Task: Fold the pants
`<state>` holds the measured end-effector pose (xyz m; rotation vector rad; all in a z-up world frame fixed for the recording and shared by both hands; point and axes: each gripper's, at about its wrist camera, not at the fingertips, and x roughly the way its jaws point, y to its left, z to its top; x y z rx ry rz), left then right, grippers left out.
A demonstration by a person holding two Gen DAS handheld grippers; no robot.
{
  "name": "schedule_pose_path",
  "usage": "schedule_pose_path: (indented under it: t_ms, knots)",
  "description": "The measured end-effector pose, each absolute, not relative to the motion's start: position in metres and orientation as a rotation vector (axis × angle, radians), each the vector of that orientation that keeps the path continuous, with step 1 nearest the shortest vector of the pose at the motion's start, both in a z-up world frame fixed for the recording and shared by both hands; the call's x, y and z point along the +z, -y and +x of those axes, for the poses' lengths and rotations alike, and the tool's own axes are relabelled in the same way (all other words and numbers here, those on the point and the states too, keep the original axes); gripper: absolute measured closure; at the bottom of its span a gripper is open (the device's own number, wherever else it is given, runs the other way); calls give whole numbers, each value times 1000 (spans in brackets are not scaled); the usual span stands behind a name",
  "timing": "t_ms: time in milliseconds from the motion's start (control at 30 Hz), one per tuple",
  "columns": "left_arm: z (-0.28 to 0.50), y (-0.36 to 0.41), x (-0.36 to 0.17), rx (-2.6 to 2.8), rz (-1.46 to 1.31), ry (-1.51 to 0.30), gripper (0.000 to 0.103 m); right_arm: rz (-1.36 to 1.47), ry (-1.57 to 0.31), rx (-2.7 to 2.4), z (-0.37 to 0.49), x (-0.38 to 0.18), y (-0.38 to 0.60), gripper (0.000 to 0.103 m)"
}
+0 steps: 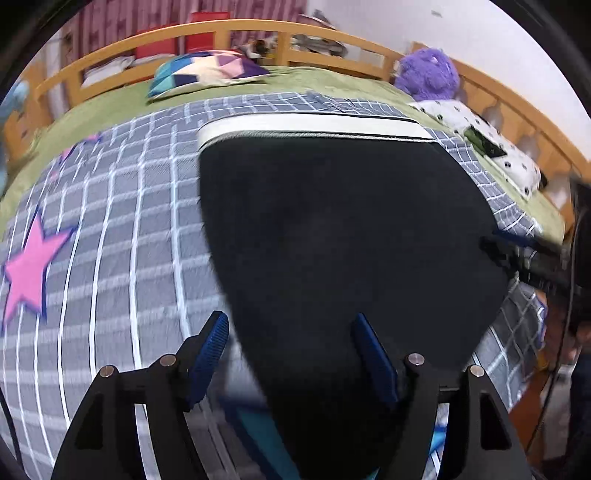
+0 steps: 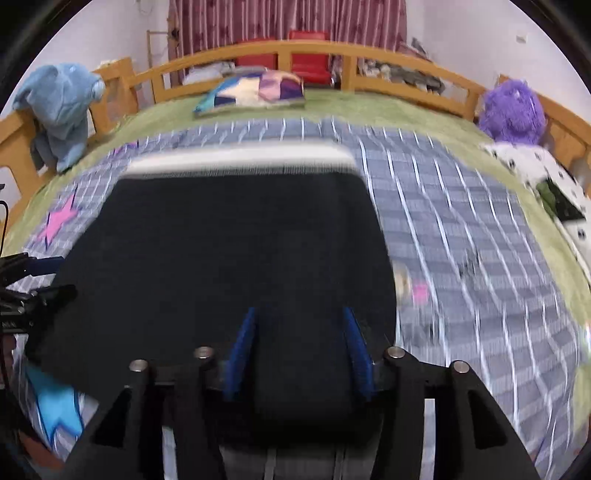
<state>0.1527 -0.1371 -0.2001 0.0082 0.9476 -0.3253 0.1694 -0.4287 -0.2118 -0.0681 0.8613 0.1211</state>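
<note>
The black pants [image 1: 332, 229] are lying flat on a grey checked quilt [image 1: 122, 229], folded into a broad dark slab with a white waistband [image 1: 314, 127] running along the far edge at 12 o'clock. The cloth is looking matte and soft, with rounded corners.

The left gripper [image 1: 291, 328] is hovering over the near left corner of the pants, its ribbed blue pads spread apart, one over the quilt and one over the black cloth, pinching nothing. The right gripper [image 2: 299, 325] is hanging above the near edge of the pants, its jaws released with only flat cloth showing between the pads.

A pink star [image 1: 29, 266] is printed on the quilt at 9 o'clock. A green blanket [image 1: 110, 103] is showing beyond the quilt. A patchwork pillow [image 2: 255, 90] is sitting at 12 o'clock by the wooden bed rail [image 2: 314, 50]. A fuzzy purple plush toy [image 2: 511, 110] is resting at 2 o'clock, above a white spotted pillow [image 2: 554, 177]. A blue plush elephant [image 2: 62, 107] is slumping against the rail at 10 o'clock. Striped red curtains [image 2: 288, 18] are hanging behind.
</note>
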Motion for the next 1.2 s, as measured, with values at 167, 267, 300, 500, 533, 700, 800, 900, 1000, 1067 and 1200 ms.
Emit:
schedule_pose_path:
  t_ms: [167, 267, 300, 500, 533, 700, 800, 900, 1000, 1067, 1200]
  knots:
    - [142, 121, -187, -356, -50, -989, 34, -73, -901, 137, 131, -218, 436, 55]
    - [153, 113, -174, -327, -50, -944, 33, -55, -862, 122, 133, -200, 449, 54]
    - [165, 108, -171, -321, -77, -943, 33, -29, -845, 118, 140, -193, 456, 52]
    - [220, 92, -192, -304, -229, -1000, 33, 129, -910, 103, 220, -199, 489, 40]
    - [228, 91, -200, -313, -255, -1016, 33, 168, -927, 123, 232, -205, 494, 38]
    - [244, 86, -237, -380, -386, -1036, 32, 321, -957, 242, 271, -227, 509, 34]
    - [246, 89, -241, -413, -373, -1008, 32, 388, -996, 321, 285, -240, 511, 33]
    - [254, 97, -243, -433, -384, -1011, 39, 397, -1018, 371, 293, -246, 509, 32]
    - [260, 101, -242, -426, -427, -1031, 55, 389, -1045, 382, 299, -248, 503, 35]
    - [260, 100, -235, -430, -440, -1028, 75, 417, -1060, 388, 302, -247, 501, 44]
    - [262, 92, -208, -458, -438, -1032, 86, 427, -1047, 337, 289, -230, 500, 63]
